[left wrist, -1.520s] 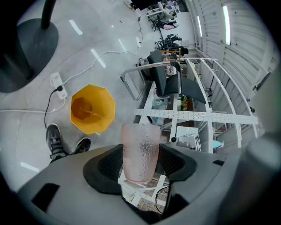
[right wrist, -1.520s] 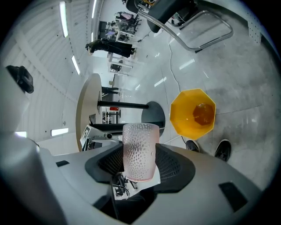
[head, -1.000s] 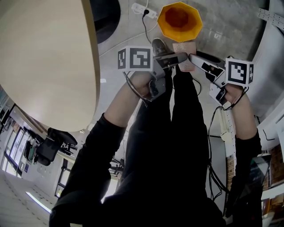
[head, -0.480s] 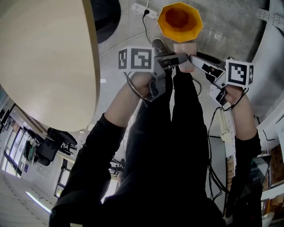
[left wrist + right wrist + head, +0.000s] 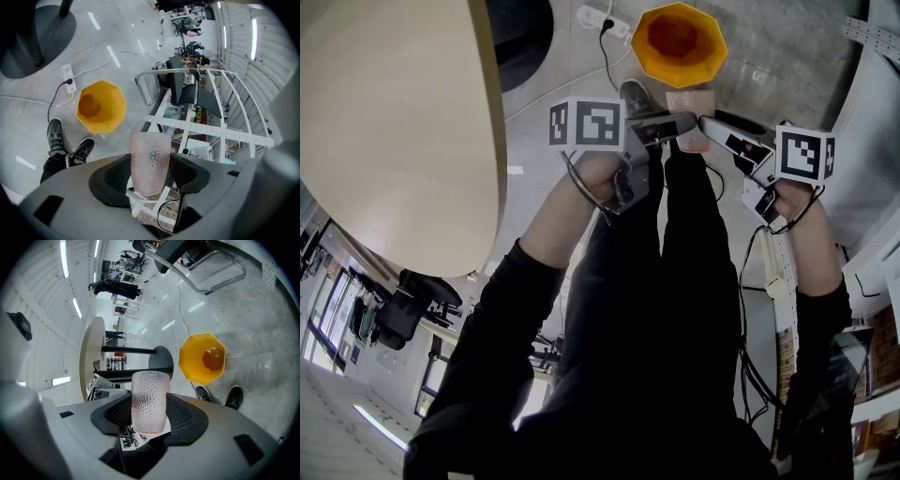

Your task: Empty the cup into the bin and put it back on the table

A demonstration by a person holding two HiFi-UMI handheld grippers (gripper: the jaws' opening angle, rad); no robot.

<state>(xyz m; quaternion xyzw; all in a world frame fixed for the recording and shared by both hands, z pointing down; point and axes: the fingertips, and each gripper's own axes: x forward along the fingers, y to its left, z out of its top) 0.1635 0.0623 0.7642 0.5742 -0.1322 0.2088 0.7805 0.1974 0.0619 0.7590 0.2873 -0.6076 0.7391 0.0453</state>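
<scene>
A pale pink dimpled cup [image 5: 688, 105] hangs upright over the floor, just short of the orange bin [image 5: 680, 42]. My left gripper [image 5: 679, 123] and right gripper [image 5: 704, 122] both close on it from opposite sides. In the left gripper view the cup [image 5: 150, 159] fills the gap between the pads of the left gripper [image 5: 150, 172], with the bin [image 5: 101, 108] beyond on the left. The right gripper view shows the cup [image 5: 150, 399] pinched in the right gripper [image 5: 149, 411], and the bin [image 5: 202, 358] beyond on the right. I cannot see inside the cup.
The round beige table [image 5: 394, 141] stands at the left on a dark base [image 5: 525, 33]. A power strip [image 5: 605, 19] and cable lie on the floor by the bin. The person's shoe [image 5: 636, 94] is below the cup. A chair [image 5: 187, 89] and shelving stand beyond.
</scene>
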